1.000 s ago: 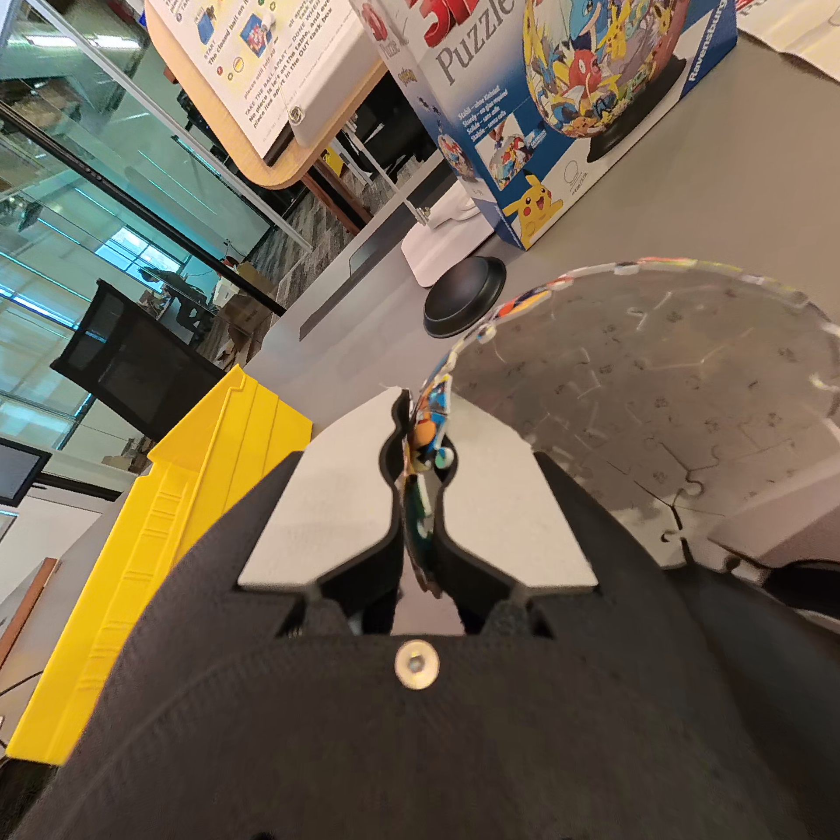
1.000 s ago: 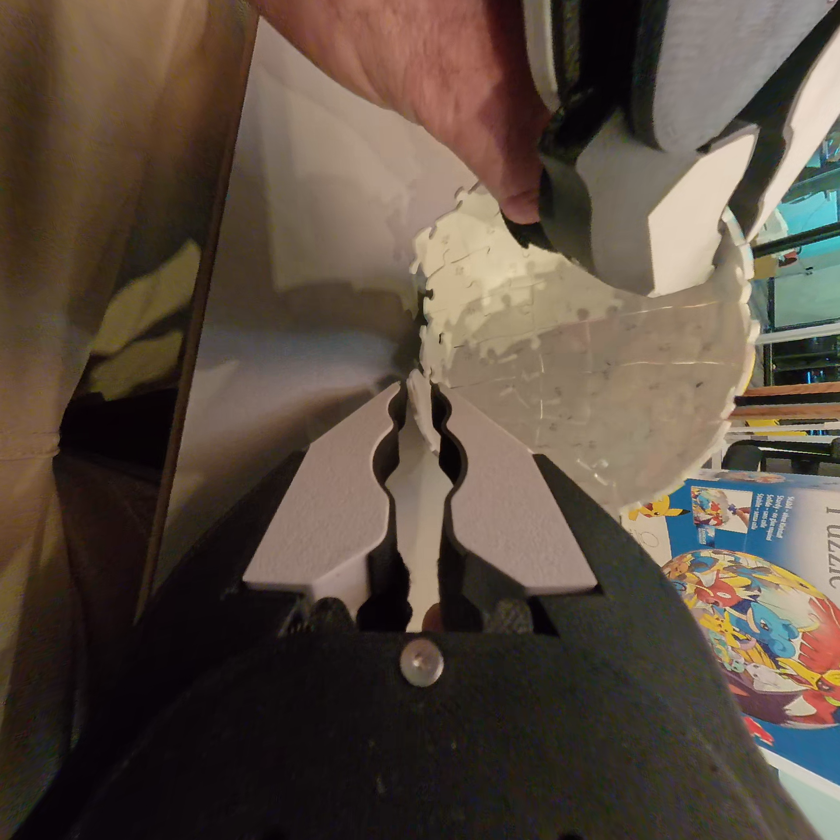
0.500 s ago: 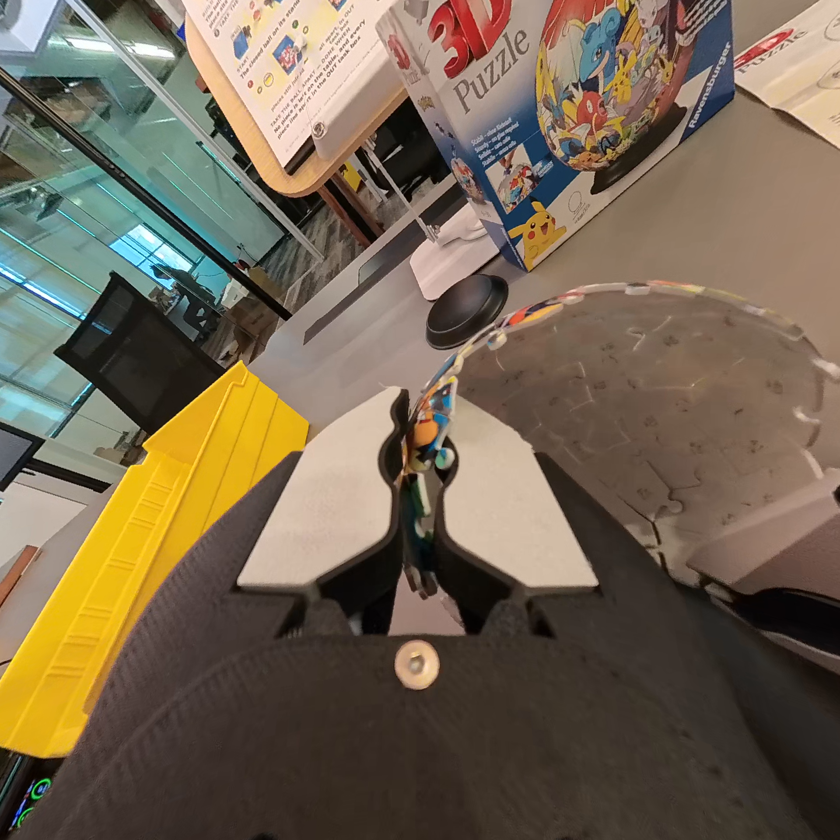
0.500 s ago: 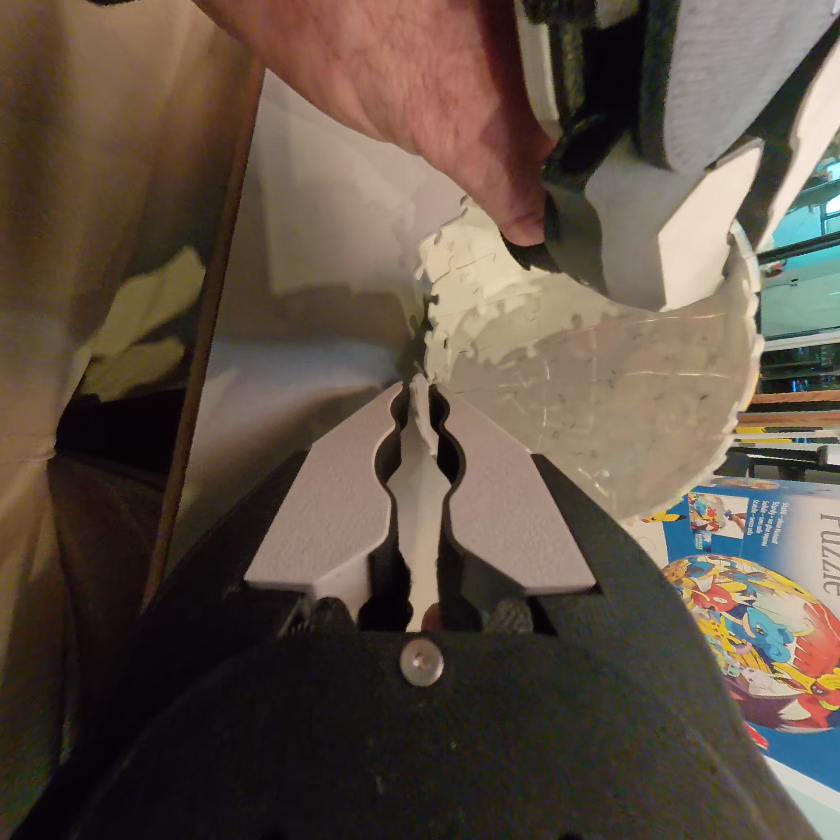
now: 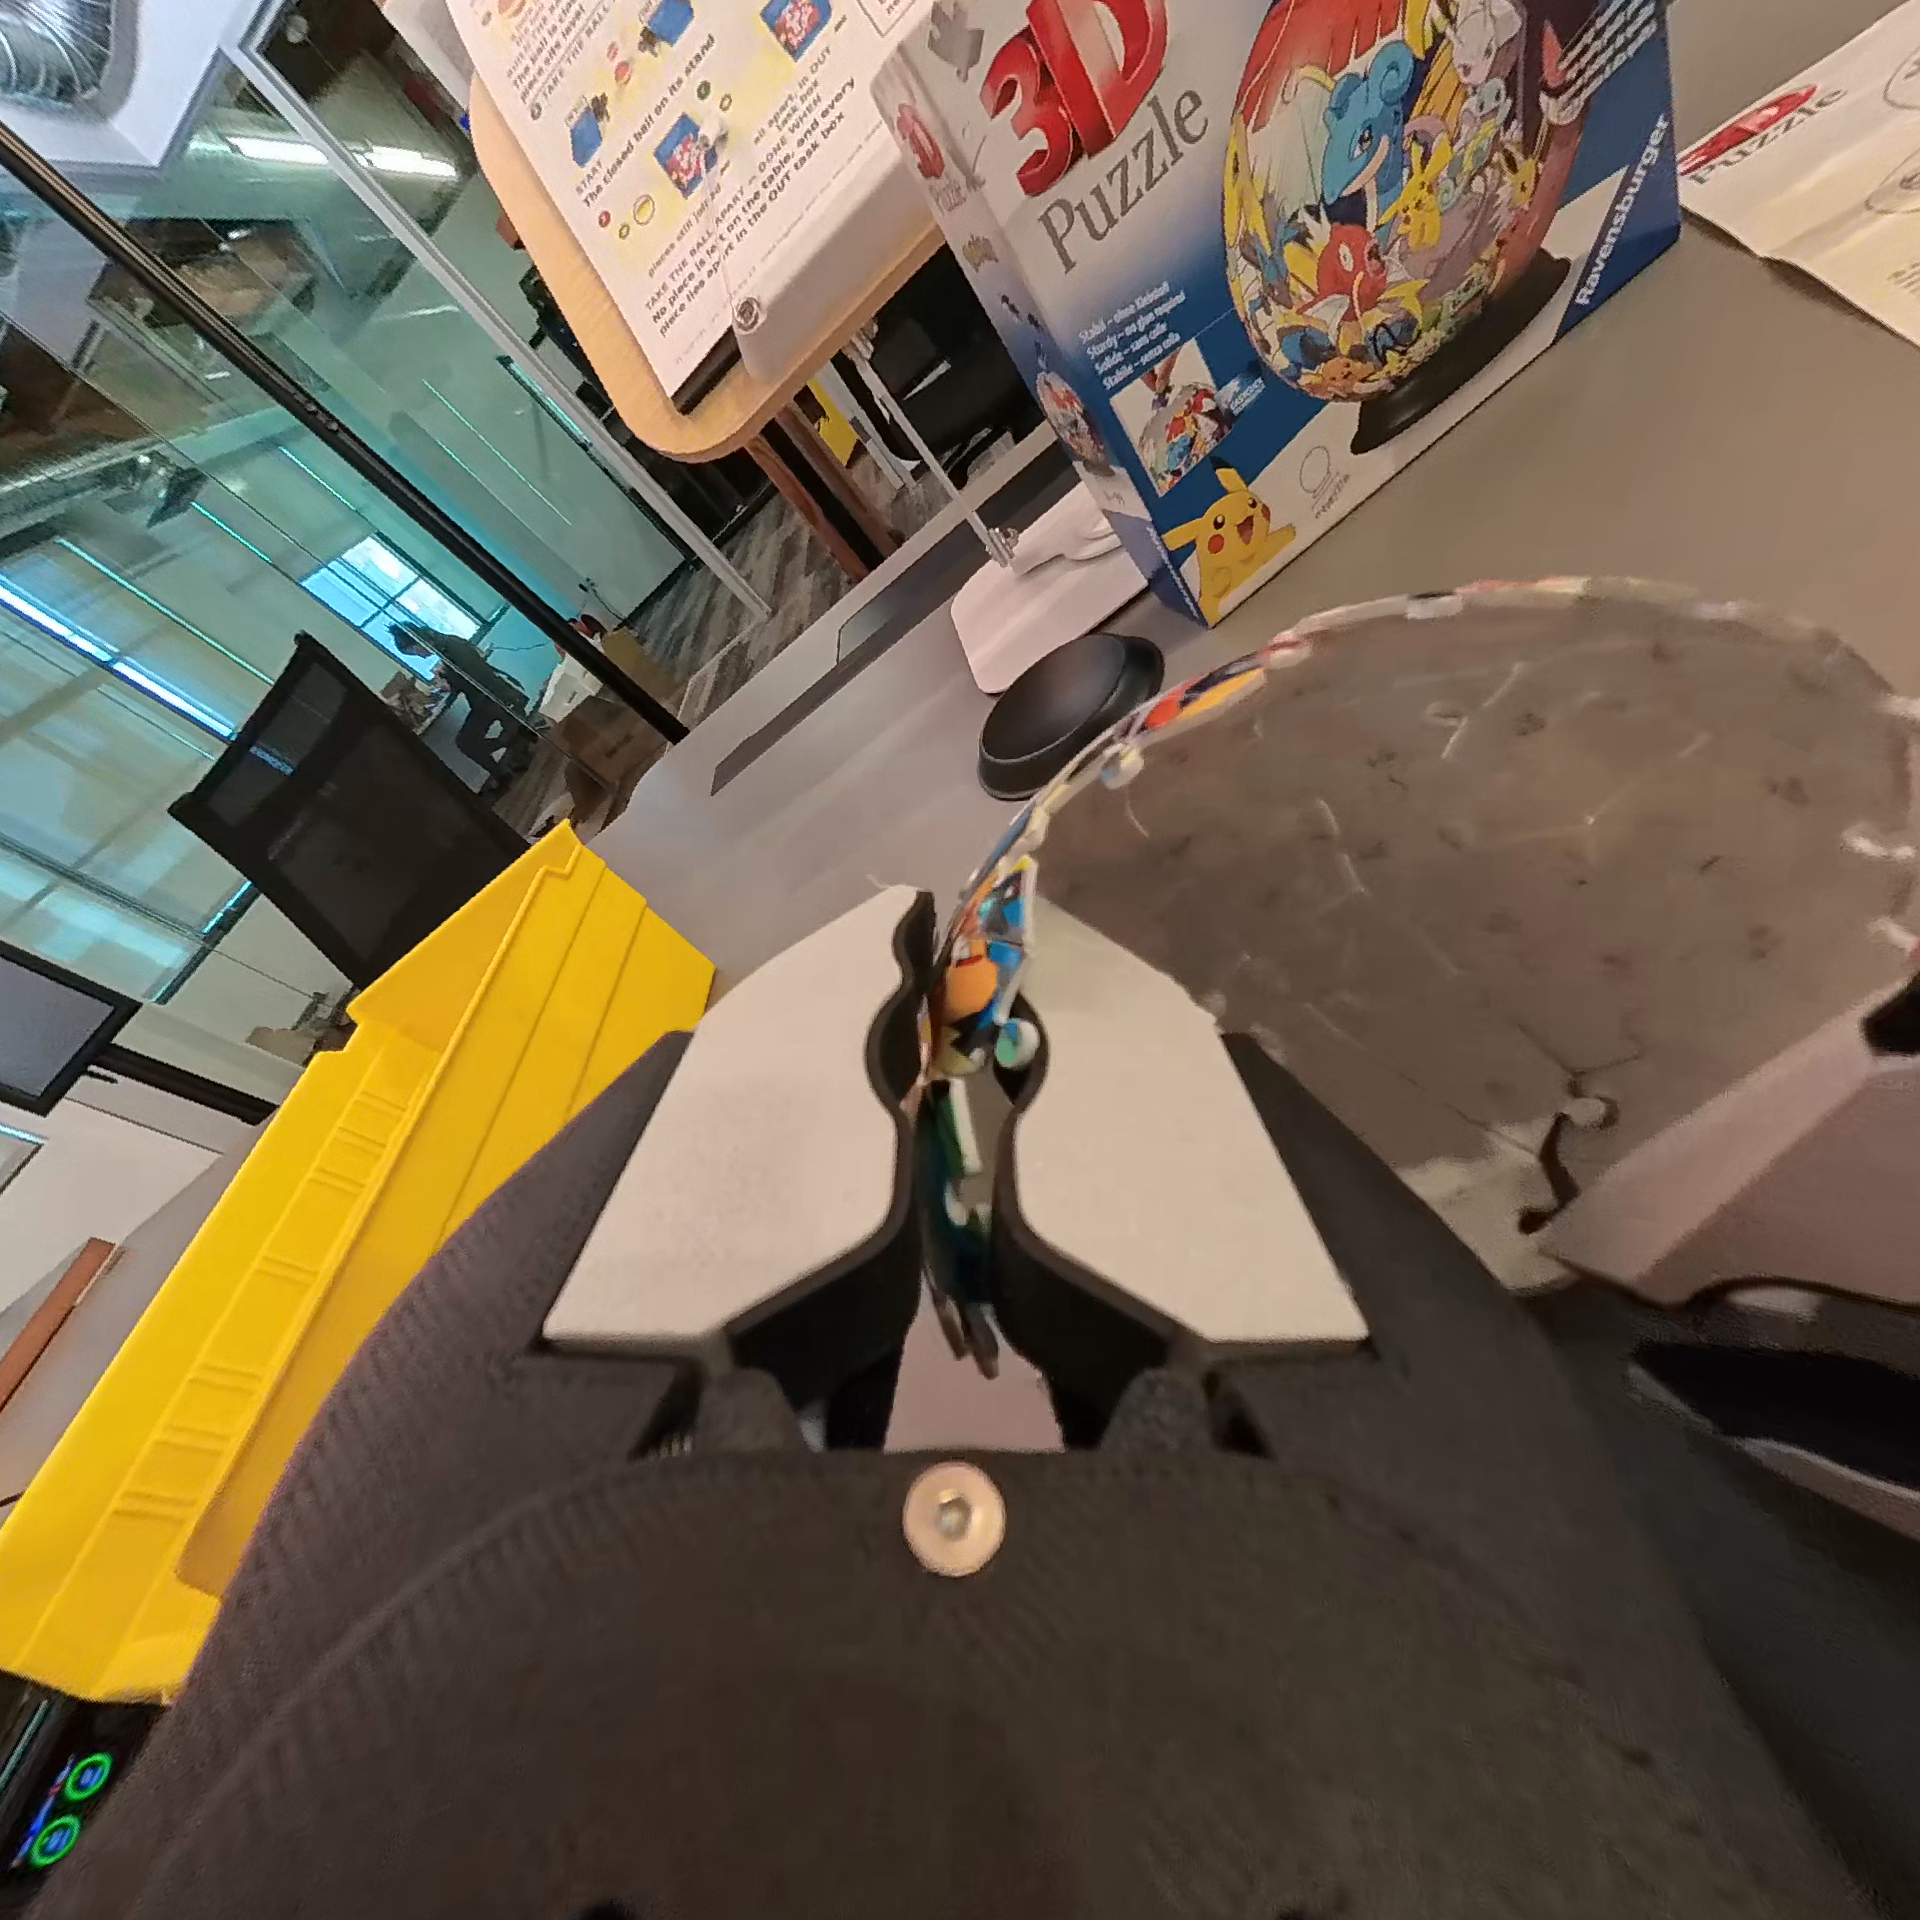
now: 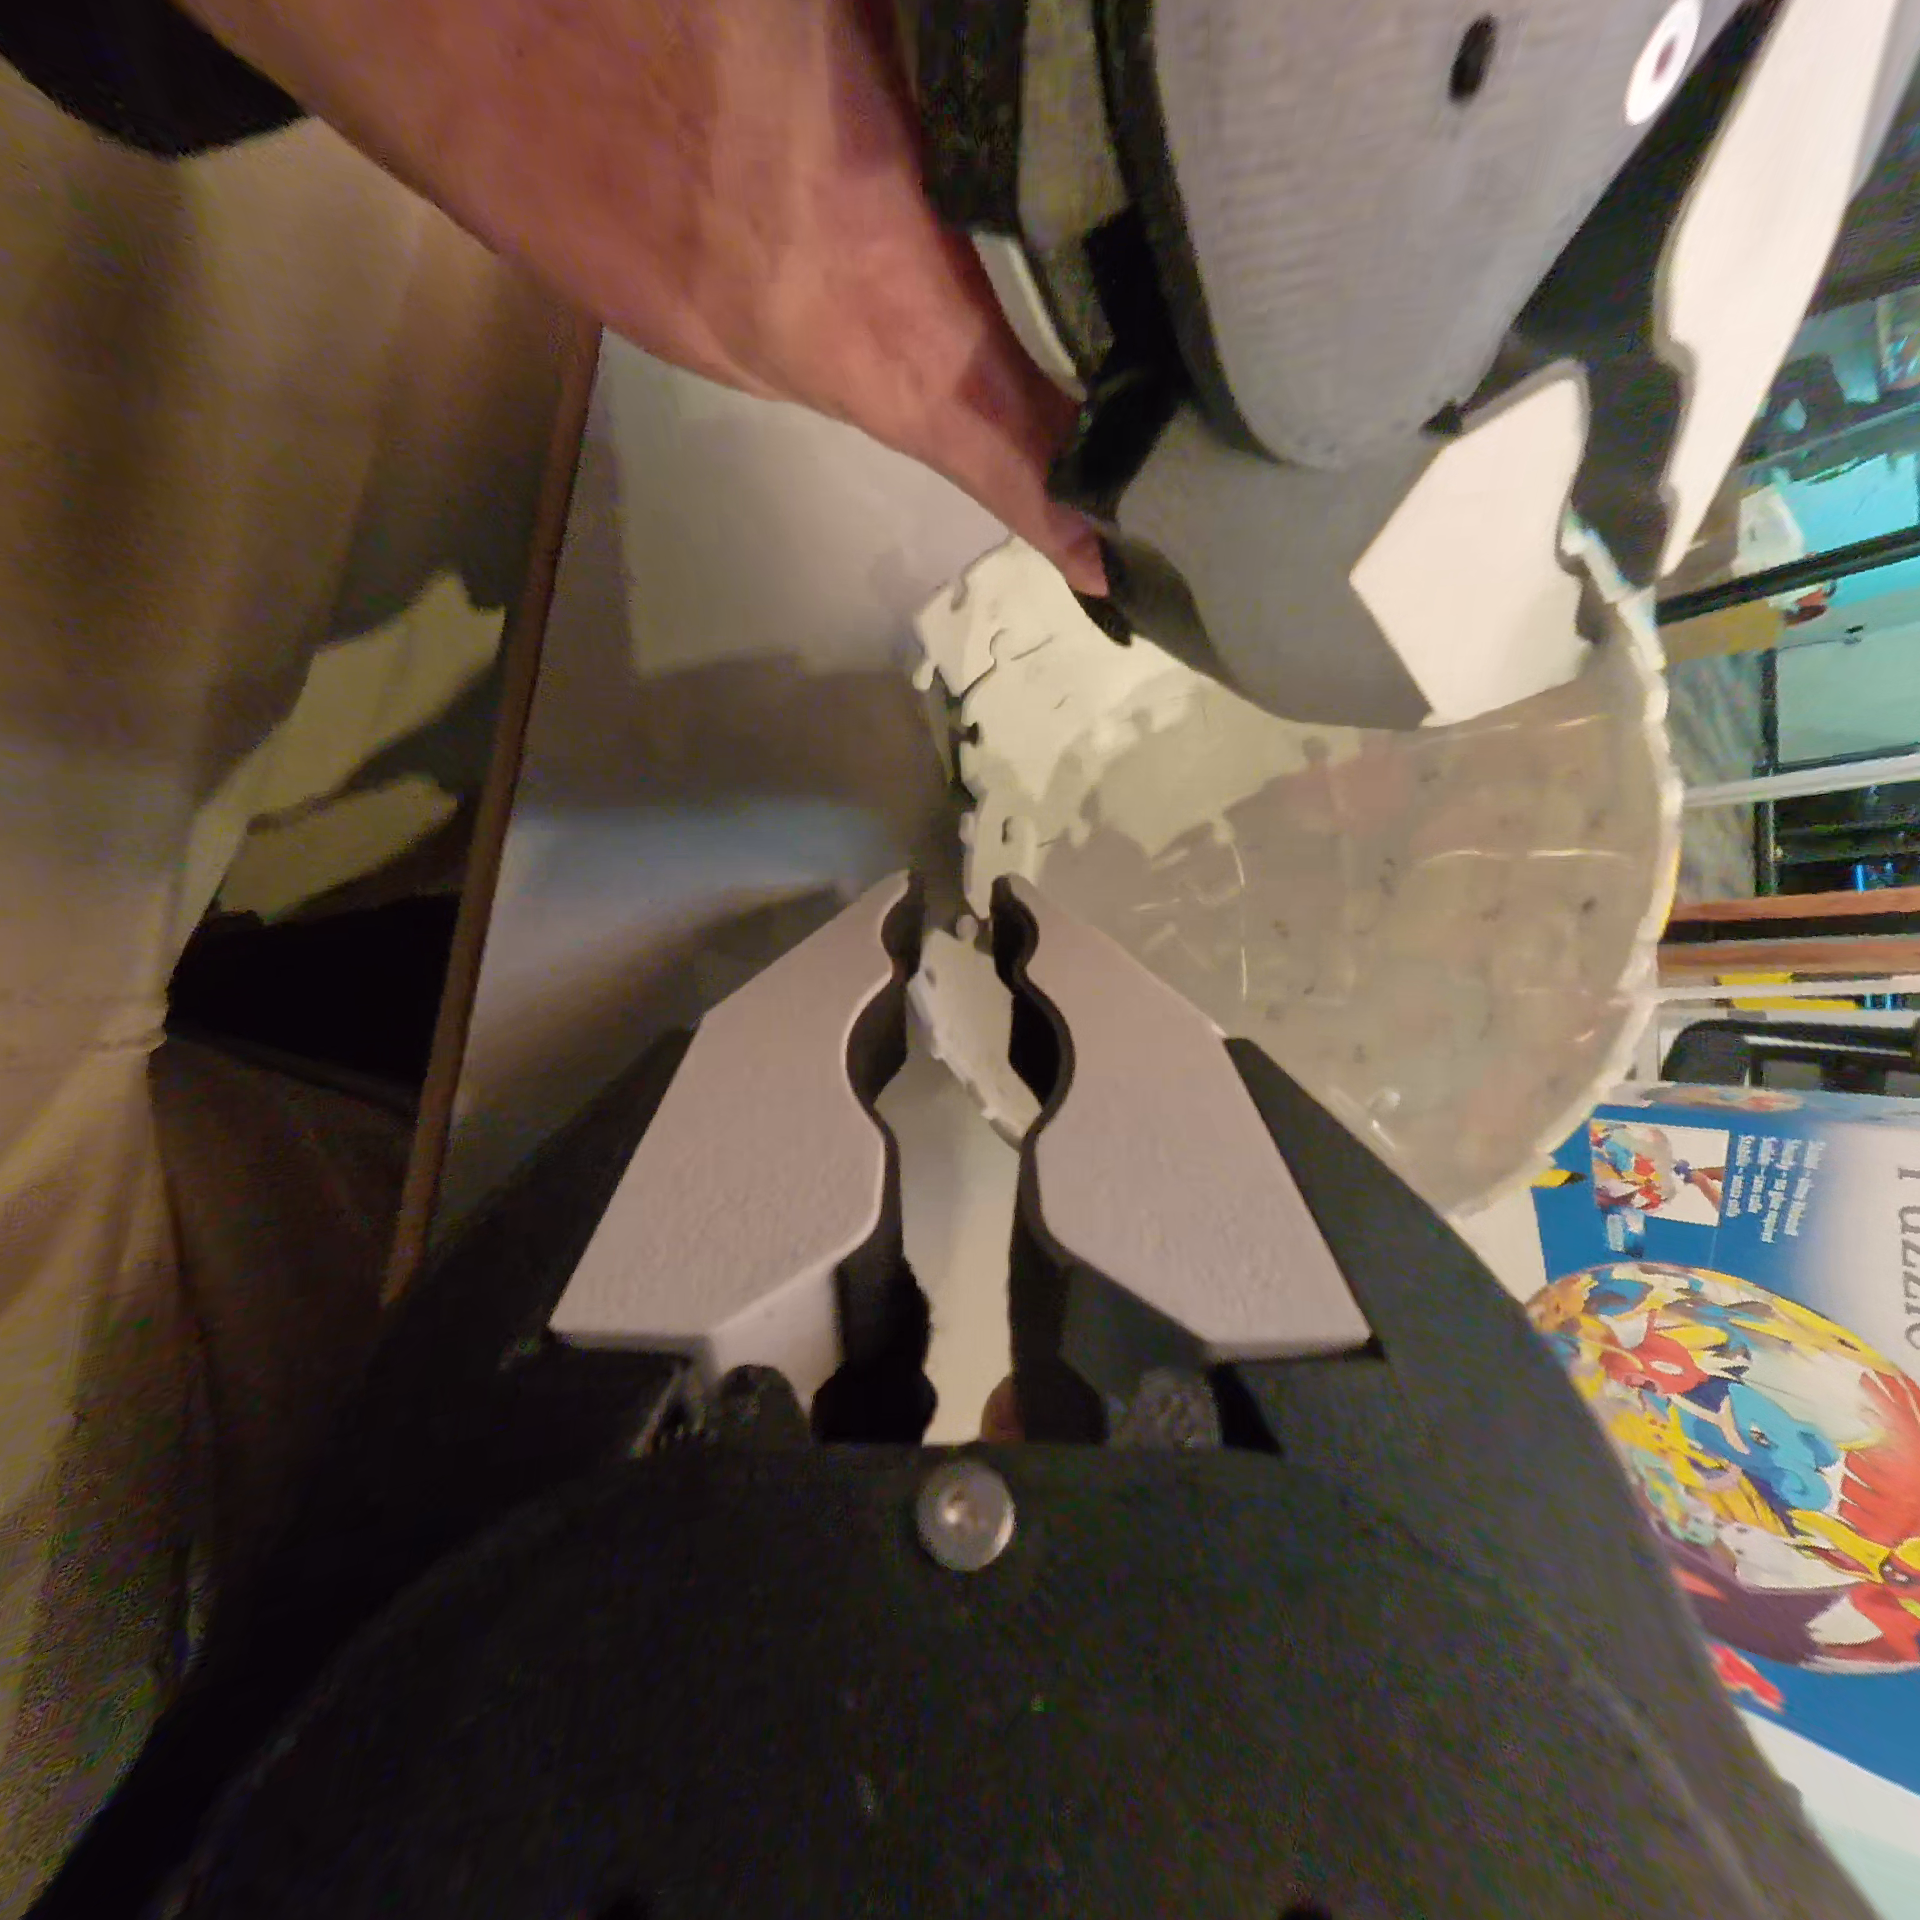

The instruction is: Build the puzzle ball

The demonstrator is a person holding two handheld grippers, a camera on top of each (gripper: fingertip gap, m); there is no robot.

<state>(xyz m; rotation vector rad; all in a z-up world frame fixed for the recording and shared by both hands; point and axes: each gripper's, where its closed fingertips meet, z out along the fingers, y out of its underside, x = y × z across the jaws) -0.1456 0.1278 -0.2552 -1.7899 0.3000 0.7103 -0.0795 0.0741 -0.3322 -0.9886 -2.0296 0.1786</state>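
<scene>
Left tongs [image 5: 961,1023]: closed narrow on the rim of the puzzle ball shell, printed side showing between the fingers; held clear above the table.
Puzzle ball shell [image 5: 1475,873]: partly built dome of joined curved pieces, grey unprinted inside facing the left wrist camera, colourful print along its edge. In the right wrist view the same shell [image 6: 1299,914] shows its pale inside with a toothed, unfinished edge on the left.
Right tongs [image 6: 956,935]: narrow, clamped on a single pale puzzle piece [image 6: 961,1013] that sits at the shell's toothed edge; whether its tabs are seated in the shell cannot be told.
Right tongs, seen from the left wrist view [image 5: 1704,1164]: grey finger block at the shell's lower right edge, blurred.
Left tongs, seen from the right wrist view [image 6: 1558,582]: on the shell's upper rim, with a person's hand [image 6: 748,229] gripping the handle.
Table [image 5: 1621,468]: grey surface beneath the shell.
Puzzle box [image 5: 1340,239]: blue and white, standing on the table behind the shell.
Black stand [image 5: 1070,712]: round, low, on the table between box and shell.
Yellow bin [image 5: 343,1278]: at the left, beside the left tongs.
Instruction sheet [image 5: 1839,177]: white paper at the far right of the table.
</scene>
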